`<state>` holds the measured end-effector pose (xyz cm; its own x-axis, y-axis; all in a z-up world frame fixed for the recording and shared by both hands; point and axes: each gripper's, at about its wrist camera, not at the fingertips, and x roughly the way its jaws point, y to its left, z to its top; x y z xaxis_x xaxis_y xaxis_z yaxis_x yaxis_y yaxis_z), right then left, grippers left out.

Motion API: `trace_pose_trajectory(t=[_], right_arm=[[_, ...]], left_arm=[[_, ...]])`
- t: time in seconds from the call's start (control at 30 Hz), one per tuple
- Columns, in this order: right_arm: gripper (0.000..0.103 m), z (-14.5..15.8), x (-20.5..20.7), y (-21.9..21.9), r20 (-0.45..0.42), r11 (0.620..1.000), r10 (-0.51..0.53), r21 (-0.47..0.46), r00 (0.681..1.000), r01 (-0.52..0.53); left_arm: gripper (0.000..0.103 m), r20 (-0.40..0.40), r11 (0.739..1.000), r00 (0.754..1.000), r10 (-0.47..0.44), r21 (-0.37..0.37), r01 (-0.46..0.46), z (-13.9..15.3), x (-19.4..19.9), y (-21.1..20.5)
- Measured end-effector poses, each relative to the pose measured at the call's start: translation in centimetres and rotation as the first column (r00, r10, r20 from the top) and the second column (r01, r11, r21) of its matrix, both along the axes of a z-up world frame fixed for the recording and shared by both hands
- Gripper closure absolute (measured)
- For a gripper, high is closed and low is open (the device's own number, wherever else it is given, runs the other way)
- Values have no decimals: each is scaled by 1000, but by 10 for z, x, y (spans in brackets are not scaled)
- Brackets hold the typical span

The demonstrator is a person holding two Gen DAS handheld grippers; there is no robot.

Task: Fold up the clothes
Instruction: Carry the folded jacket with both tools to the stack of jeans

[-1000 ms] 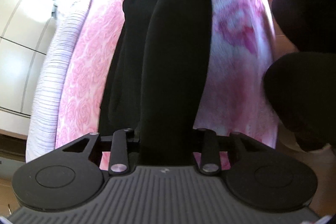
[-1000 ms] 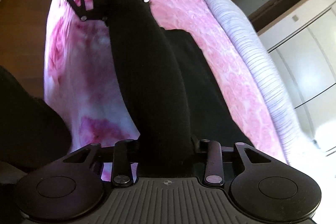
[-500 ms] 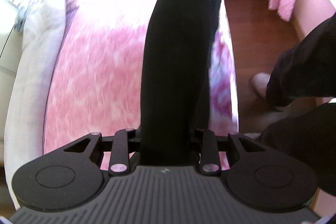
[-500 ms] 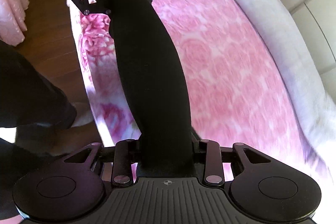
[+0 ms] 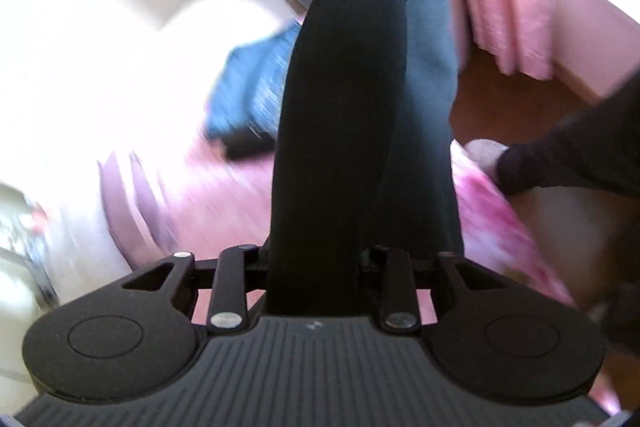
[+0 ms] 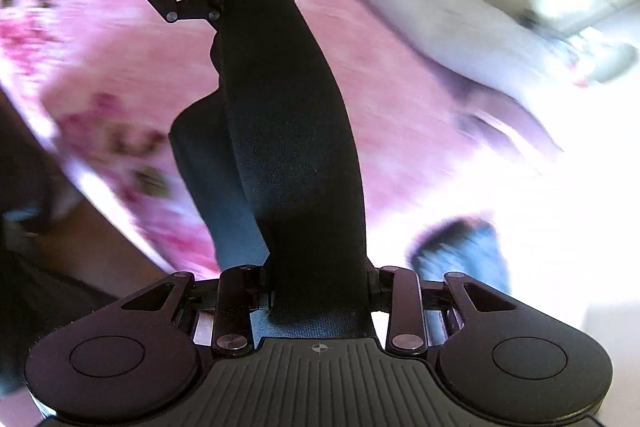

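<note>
Bed w/ pink floral cover (image 5: 224,211) spreads below the grippers, blurred. Blue garment (image 5: 248,95) lies on it, ahead-left of left gripper (image 5: 316,267), just right of right gripper (image 6: 320,287). Pale striped bedding (image 6: 460,23) runs along bed's far side.

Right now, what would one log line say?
left gripper: shut on black garment | right gripper: shut on black garment | garment stretched between them above pink bedspread

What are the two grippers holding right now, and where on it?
Both hold one black garment, stretched as a band between them: the left gripper is shut on one end, the right gripper on the other. Which part of the garment cannot be told.
</note>
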<state>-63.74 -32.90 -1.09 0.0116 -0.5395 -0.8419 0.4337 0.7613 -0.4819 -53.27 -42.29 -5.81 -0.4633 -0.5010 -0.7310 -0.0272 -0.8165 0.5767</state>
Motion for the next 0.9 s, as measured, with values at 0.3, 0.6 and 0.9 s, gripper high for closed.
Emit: trace_pose_trajectory(t=[0.3,0.6,0.9], right_arm=[[70,32,-239,-209,-70,967,1,-254,998,-19],[65,-105,-366,-327,-73,921,-1,-388,997,-28],[44,-236,-385,-304,-29,976,30,-214,999,-36]], left_arm=[[76,-47,977,996,79,-196,-87,37,-247,-208],[74,64,964,991,117,-246,-98,-139,-359,-283],[58,102,968,988,114,-233,-87,-225,-334,-266]])
